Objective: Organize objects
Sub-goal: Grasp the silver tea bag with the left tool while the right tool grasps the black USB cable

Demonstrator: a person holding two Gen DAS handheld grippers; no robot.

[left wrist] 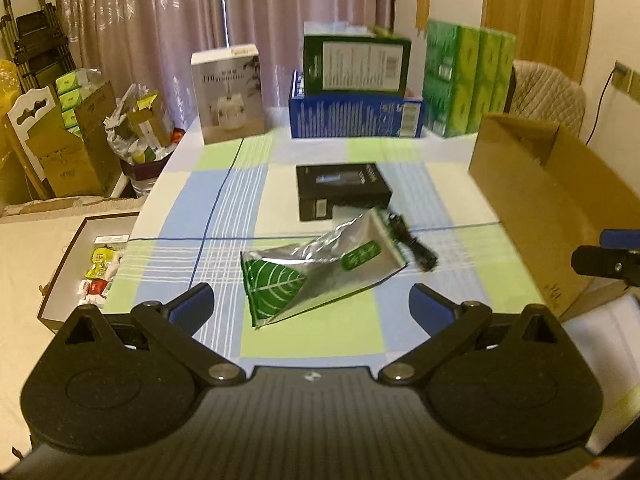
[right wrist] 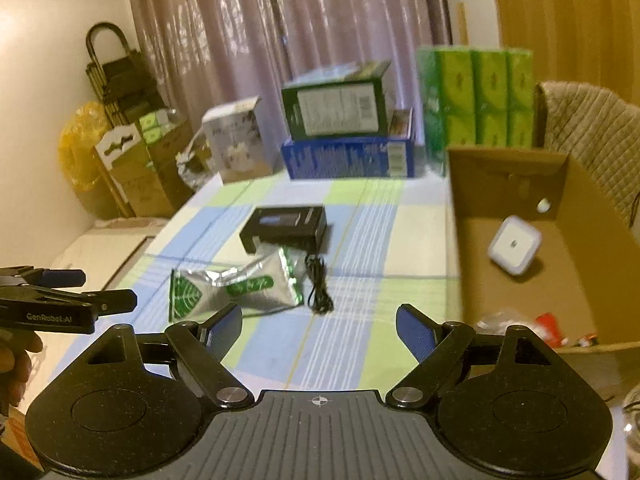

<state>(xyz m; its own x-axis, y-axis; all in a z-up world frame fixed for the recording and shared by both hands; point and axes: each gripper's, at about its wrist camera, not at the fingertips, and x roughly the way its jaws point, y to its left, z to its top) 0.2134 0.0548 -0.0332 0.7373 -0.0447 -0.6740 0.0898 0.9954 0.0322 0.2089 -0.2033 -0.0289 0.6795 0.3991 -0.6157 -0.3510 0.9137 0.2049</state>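
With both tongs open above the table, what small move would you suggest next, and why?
Probably ease the left tongs forward and down over the silver pouch. It lies loose on the checked cloth, right ahead between the open fingers, and nothing is held yet. The cardboard box on the right is open, a likely place for it.

Mauve curtains (left wrist: 168, 28), wooden door (left wrist: 536, 12), quilted chair (left wrist: 548, 92), cream wall (right wrist: 52, 60), dim warm light.
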